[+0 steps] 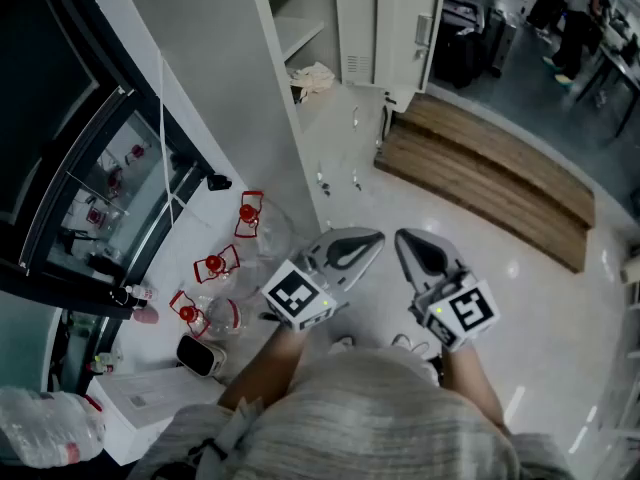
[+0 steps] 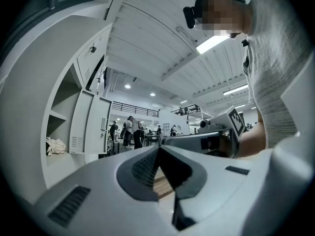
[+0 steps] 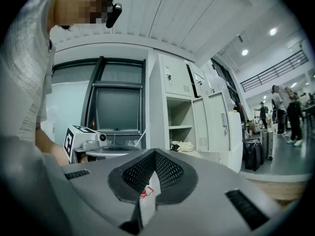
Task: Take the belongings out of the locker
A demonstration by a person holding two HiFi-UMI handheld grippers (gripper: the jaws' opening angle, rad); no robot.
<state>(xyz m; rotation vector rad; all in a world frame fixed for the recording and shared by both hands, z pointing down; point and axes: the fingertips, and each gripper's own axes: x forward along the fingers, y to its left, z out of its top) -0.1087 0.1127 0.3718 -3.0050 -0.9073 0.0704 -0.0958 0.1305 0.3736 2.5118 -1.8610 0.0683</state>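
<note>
The grey locker [image 1: 330,28] stands ahead with its door [image 1: 400,28] swung open. A crumpled white cloth bundle [image 1: 313,76] lies on its lower shelf, also seen as the bundle [image 2: 55,145] in the left gripper view and the bundle [image 3: 184,146] in the right gripper view. My left gripper [image 1: 375,238] and right gripper [image 1: 403,238] are held side by side well short of the locker. Both are shut with nothing between the jaws. The left gripper [image 2: 158,150] and the right gripper [image 3: 155,152] each show their tips meeting.
Low wooden steps [image 1: 490,173] lie to the right of the locker. Glass jars with red clasps [image 1: 215,268] sit on the floor at left, by a white box [image 1: 150,398] and a plastic bottle [image 1: 40,428]. A dark glass cabinet [image 1: 90,188] runs along the left. People and suitcases [image 3: 261,151] are farther off.
</note>
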